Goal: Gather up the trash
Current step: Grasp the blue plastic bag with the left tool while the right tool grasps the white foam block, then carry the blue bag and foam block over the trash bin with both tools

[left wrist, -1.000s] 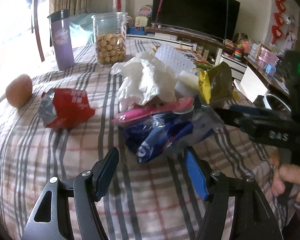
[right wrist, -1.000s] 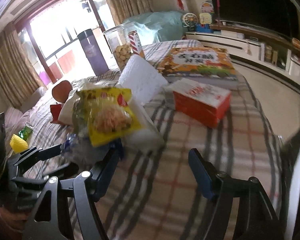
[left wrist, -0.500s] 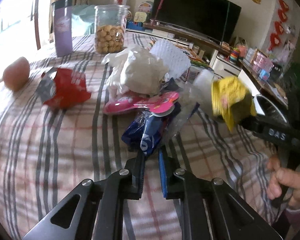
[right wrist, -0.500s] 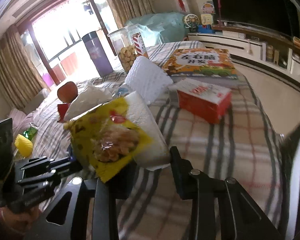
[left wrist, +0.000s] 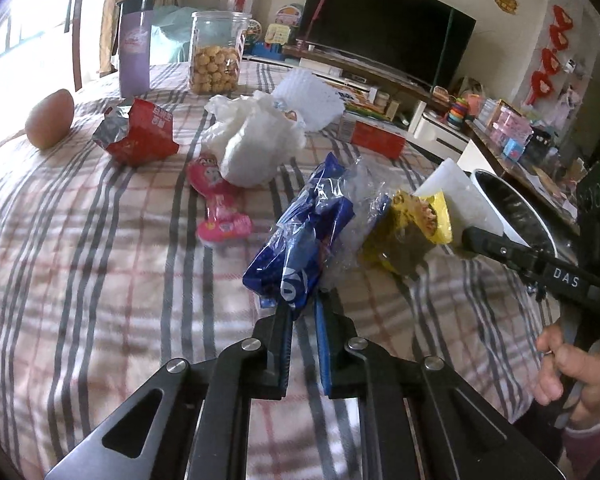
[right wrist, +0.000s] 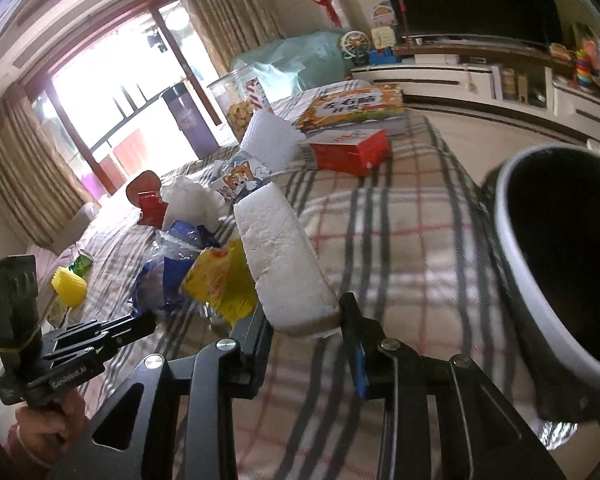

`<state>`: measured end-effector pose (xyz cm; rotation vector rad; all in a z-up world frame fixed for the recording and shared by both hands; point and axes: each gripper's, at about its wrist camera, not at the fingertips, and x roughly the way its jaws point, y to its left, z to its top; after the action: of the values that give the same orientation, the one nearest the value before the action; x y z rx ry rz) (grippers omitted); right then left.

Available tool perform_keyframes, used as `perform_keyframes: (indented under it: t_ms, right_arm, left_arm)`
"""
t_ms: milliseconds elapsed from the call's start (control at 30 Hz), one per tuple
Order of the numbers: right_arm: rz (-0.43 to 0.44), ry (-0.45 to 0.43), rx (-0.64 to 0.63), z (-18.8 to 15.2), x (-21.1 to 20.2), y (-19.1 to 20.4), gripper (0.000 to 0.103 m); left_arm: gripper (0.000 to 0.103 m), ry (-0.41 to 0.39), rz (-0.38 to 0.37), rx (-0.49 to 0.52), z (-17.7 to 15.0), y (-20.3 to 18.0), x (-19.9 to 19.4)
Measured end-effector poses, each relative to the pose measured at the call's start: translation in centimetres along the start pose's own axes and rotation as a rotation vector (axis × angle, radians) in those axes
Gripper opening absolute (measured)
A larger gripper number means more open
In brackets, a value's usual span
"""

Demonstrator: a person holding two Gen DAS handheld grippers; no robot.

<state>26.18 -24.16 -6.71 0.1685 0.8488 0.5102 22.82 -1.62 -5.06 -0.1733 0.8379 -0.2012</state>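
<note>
My left gripper (left wrist: 302, 312) is shut on a blue and clear plastic wrapper (left wrist: 304, 236) and holds it up above the plaid tablecloth. My right gripper (right wrist: 304, 320) is shut on a white foam block (right wrist: 280, 264) together with a yellow snack wrapper (right wrist: 220, 284), beside the round trash bin (right wrist: 516, 256) at the table's right edge. The foam block (left wrist: 460, 196), the yellow wrapper (left wrist: 416, 224) and the bin (left wrist: 496, 196) also show in the left wrist view. On the table lie a red wrapper (left wrist: 140, 132), a pink wrapper (left wrist: 218, 208) and a crumpled white bag (left wrist: 256, 140).
At the far side stand a purple tumbler (left wrist: 134, 46), a jar of cookies (left wrist: 216, 56), a foam sheet (left wrist: 312, 96), a red box (left wrist: 374, 136) and a picture book (right wrist: 356, 108). An apple (left wrist: 50, 118) lies far left. A yellow cup (right wrist: 68, 290) sits near the left edge.
Both grippers closed from open, the left on the blue wrapper, the right on the foam block and yellow wrapper. Both lifted their loads, and the right has moved beside the trash bin.
</note>
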Motion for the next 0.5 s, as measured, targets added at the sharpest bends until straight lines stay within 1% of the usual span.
perform_keyframes:
  t_ms: [100,133,267,500]
  right_arm:
    - [-0.001,-0.019,0.021,-0.6,-1.3,-0.6,0.033]
    - [0.011,-0.022,0.020,-0.8,-1.7,-0.7,0.033]
    - [0.004,-0.045,0.036,-1.0,-2.9,-1.1,0.033]
    - [-0.011,-0.077,0.056,-1.6,-5.0,-2.2,0.033]
  left_arm:
    - [0.009,-0.013,-0.003,0.004,-0.2,-0.5,-0.9]
    - [0.009,-0.019,-0.003,0.008,-0.1,-0.8,-1.2]
    - [0.009,-0.038,-0.014,0.025,-0.2,-1.8,-2.2]
    - [0.009,-0.036,-0.049,0.070,0.0,-4.3,-2.4]
